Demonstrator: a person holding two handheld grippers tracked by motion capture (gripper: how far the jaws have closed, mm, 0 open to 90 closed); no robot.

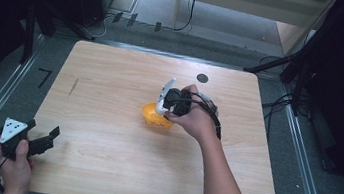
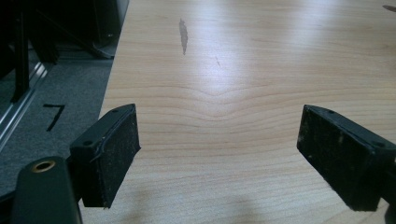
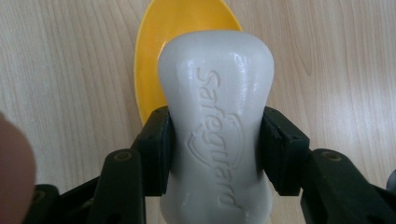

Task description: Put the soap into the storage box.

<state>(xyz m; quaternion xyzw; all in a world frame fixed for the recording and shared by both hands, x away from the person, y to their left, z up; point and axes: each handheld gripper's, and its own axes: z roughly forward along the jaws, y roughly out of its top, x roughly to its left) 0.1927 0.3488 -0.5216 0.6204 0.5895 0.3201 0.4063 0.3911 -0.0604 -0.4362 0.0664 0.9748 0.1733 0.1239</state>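
Embossed "Safeguard", white soap bar [image 3: 215,135] sits pinched by right hand-held gripper [image 3: 215,149] over yellow dish [image 3: 154,51]; left hand-held gripper [image 2: 219,154] spread.

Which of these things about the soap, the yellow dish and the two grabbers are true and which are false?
1. The right gripper squeezes a white bar of soap stamped with a raised word. True.
2. The yellow plastic dish sits on the grey floor. False: it sits on the pale wooden table.
3. The left gripper is open with nothing between its pads. True.
4. The left gripper holds the soap too. False: it is near the table's front left corner, far from the soap.
5. The soap is above the yellow dish. True.
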